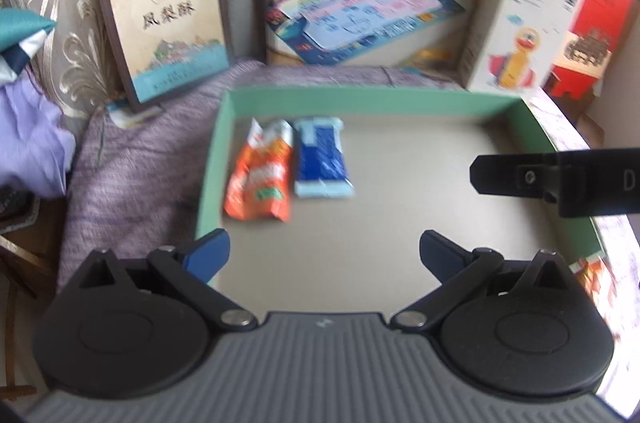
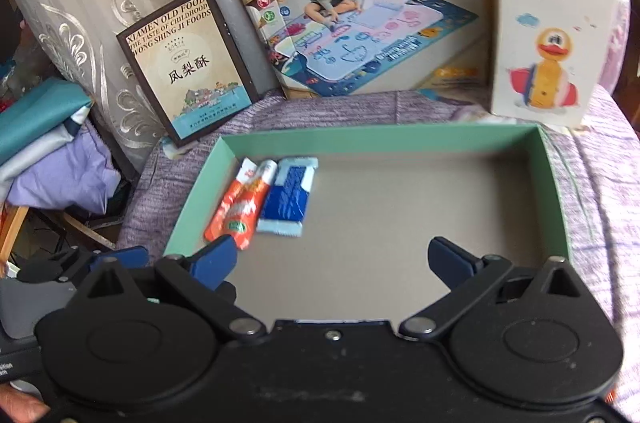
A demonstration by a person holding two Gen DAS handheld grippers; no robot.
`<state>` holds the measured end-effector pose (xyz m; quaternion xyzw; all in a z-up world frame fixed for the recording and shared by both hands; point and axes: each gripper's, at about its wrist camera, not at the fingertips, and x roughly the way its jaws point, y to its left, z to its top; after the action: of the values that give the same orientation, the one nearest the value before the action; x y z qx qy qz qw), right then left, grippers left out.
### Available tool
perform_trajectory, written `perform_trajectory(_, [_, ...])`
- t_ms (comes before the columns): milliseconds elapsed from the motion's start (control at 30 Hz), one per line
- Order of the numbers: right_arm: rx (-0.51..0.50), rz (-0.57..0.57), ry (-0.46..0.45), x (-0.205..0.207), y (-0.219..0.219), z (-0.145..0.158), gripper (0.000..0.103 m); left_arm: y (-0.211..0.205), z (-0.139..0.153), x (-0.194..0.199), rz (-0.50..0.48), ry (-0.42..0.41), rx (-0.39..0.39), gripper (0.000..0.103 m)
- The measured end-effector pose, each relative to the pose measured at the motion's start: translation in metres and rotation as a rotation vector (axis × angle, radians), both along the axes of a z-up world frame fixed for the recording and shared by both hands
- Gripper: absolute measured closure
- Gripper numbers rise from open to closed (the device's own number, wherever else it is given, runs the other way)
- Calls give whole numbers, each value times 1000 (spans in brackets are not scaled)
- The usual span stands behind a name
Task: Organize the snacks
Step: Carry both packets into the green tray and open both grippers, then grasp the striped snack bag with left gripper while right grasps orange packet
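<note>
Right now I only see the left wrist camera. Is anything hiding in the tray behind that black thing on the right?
Observer: No. The right wrist view shows that side of the green tray bare. Only the orange snack packet and the blue snack packet lie inside, near its left wall.
Operator: What does the blurry round sticker on the play mat box say?
Observer: On the play mat box it reads 3-12 ages.
Operator: Is my other gripper holding a snack?
Observer: No. The right hand-held gripper is open, with nothing between its fingers.
</note>
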<state>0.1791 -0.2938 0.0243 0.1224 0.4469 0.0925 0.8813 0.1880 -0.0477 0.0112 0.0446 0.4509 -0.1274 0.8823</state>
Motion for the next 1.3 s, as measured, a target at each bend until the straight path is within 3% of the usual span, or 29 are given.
perform_trajectory(333, [-33,-30,22,-78,-49,-6,0,-36,-18,-60,-84,68,0,0])
perform_trajectory(667, [25,-141,38,-110,-109,-19,0,-104,-26,-93,-250,94,2,0])
perform_trajectory(933, [43,-251,38,-139,-157,-32,2,-143,-29,-87,-242,78,21,0])
perform_trajectory(1133, [75,-301,78,-148,-182,-50,4,-165,-46,-89,-276,90,63,0])
perform_trajectory(1300, [91,-328,153,-141,-183,-73,15,-172,-51,-93,-286,104,68,0])
